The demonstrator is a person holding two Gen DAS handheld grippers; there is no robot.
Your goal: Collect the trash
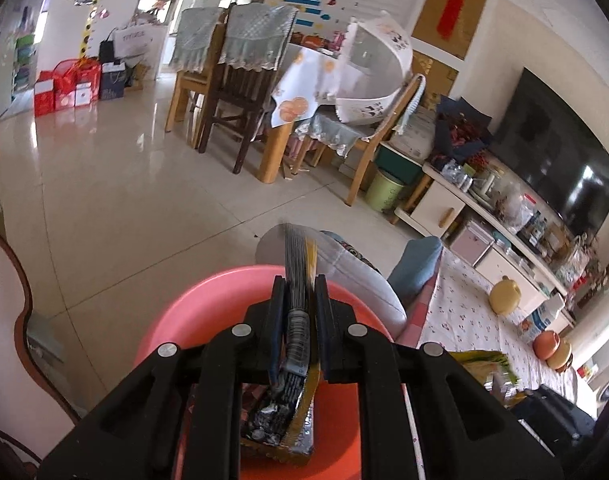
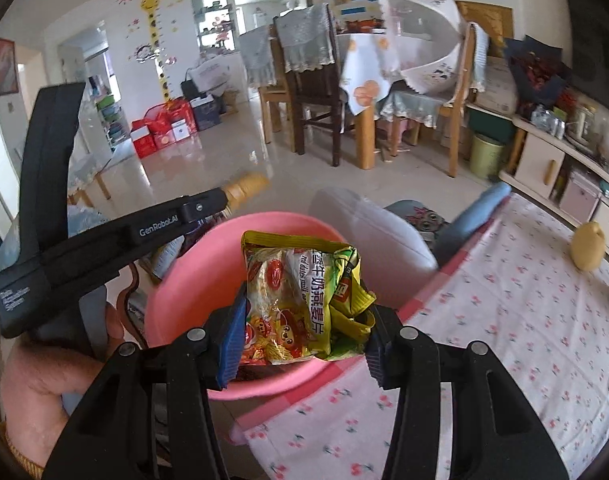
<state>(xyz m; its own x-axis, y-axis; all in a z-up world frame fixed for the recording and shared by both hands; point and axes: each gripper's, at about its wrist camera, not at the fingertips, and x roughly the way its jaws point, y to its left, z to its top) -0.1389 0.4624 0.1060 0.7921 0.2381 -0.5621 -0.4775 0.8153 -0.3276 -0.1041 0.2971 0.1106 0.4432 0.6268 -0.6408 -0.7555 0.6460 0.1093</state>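
Note:
A pink plastic basin sits below my left gripper, which is shut on a flat dark and gold wrapper held edge-on over the basin. In the right wrist view the same basin lies ahead. My right gripper is shut on a crumpled yellow and red snack bag, held above the basin's near rim. The left gripper's body and the hand holding it show at the left of that view.
A table with a pink flowered cloth lies to the right, with a yellow toy on it. Grey and blue cushions sit behind the basin. Dining chairs and a table stand further back; a TV cabinet runs along the right.

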